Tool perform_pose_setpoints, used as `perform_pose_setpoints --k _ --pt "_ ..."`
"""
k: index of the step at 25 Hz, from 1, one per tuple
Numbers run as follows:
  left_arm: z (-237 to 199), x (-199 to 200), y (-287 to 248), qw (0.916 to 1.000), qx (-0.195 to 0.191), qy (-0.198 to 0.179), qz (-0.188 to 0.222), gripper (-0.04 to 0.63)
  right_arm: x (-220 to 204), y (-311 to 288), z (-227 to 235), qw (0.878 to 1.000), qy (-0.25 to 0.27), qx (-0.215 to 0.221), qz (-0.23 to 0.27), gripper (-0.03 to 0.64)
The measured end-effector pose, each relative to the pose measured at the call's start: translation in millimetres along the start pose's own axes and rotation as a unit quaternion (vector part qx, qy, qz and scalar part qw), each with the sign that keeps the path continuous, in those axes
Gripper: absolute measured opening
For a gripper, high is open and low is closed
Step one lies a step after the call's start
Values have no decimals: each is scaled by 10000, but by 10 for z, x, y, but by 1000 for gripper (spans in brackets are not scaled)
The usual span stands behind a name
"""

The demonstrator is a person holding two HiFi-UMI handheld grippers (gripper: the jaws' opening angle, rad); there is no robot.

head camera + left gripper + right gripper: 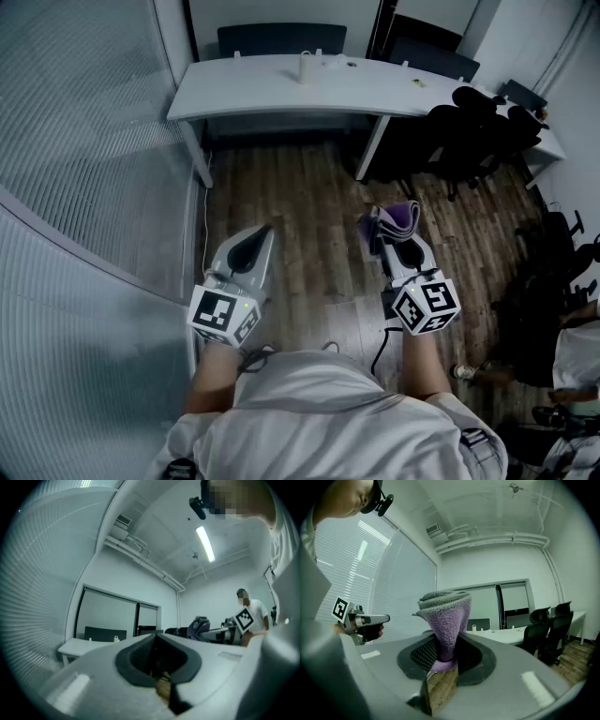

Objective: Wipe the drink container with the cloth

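The right claw (443, 660) is clamped on a folded purple terry cloth (446, 616); the left claw (154, 656) is pressed together, empty.

White desk (281, 89), black office chairs (469, 131), wooden floor (300, 216), ribbed glass partition (84, 141)

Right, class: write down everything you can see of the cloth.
The cloth is purple and fluffy, like towelling, with a grey edge or backing. It is folded into several layers. Its narrow end is pinched between the shut jaws of the right gripper, and it fans wider beyond them. It is held in the air above the wooden floor, touches only that gripper, and is well short of the white desk.
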State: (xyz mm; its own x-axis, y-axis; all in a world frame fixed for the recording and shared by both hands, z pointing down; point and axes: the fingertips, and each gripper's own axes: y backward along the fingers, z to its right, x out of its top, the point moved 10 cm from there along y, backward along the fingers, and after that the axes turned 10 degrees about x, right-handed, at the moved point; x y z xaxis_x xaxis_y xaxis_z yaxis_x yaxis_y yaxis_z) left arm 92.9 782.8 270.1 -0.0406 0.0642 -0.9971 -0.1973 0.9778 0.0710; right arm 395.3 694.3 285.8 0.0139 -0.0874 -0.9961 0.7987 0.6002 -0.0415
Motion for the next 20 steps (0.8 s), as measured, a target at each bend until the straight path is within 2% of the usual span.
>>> perform_pose_setpoints --k 9,20 --pt "77 -35 -70 10000 -34 -42 -11 3 -19 31 99 10000 14 -1 2 98" --pt "-29 -101 -64 10000 -66 -44 -7 3 -101 -64 50 9998 -70 125 142 100"
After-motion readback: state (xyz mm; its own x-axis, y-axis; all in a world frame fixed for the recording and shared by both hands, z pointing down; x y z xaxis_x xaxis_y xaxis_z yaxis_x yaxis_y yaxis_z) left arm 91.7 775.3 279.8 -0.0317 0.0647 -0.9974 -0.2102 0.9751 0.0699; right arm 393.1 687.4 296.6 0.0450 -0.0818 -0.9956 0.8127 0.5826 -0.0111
